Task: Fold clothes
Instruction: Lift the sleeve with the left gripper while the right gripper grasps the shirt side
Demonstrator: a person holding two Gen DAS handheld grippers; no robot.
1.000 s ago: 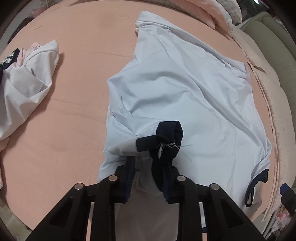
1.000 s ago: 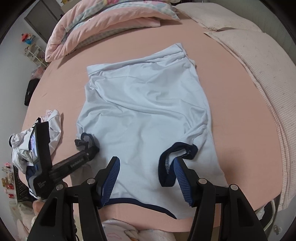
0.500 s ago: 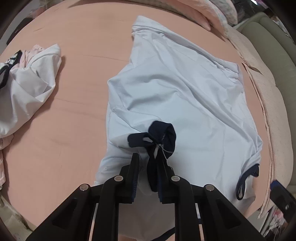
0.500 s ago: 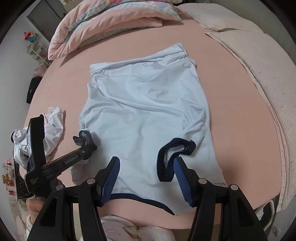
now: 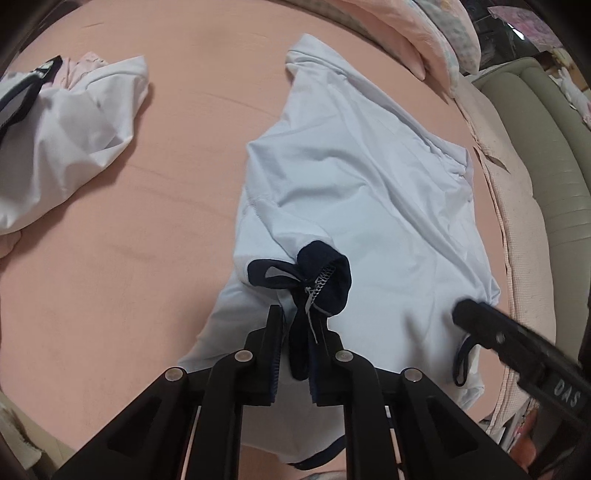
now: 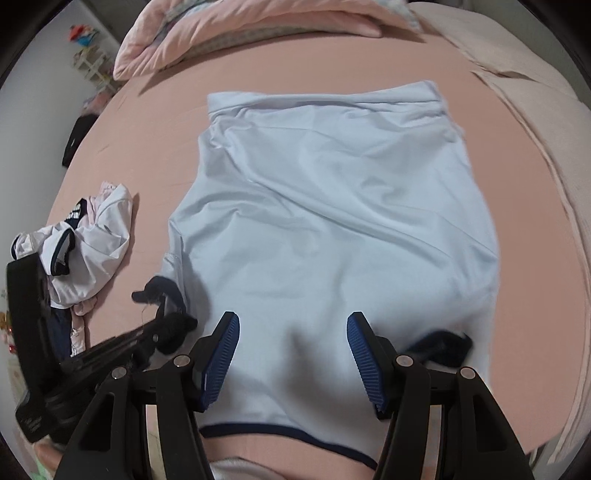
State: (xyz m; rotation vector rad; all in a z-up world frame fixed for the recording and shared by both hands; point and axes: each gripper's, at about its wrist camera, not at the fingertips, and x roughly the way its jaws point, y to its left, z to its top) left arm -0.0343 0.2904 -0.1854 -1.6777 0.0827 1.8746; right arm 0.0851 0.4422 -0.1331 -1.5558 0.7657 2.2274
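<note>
A pale blue T-shirt [image 5: 362,192] with navy trim lies spread on the pink bed sheet [image 5: 129,240], hem at the far end. My left gripper [image 5: 300,330] is shut on the shirt's navy left sleeve cuff [image 5: 325,273], which bunches up between its black fingers. In the right wrist view the same shirt [image 6: 332,206] fills the middle. My right gripper [image 6: 293,349] hovers open over the shirt's near part, nothing between its blue pads [image 6: 221,350]. The navy right sleeve cuff [image 6: 445,345] lies just outside its right finger. The left gripper [image 6: 162,332] shows at the left, holding its cuff.
A crumpled pile of white and pink clothes [image 6: 88,243] sits on the sheet to the left of the shirt. A pink duvet [image 6: 229,33] lies at the far end. A quilted beige cover [image 6: 546,122] and padded cushions [image 5: 546,155] border the right side.
The left fingers closed further on the navy cuff. The right gripper shifted left over the shirt, so the right cuff that lay between its fingers now lies outside its right finger.
</note>
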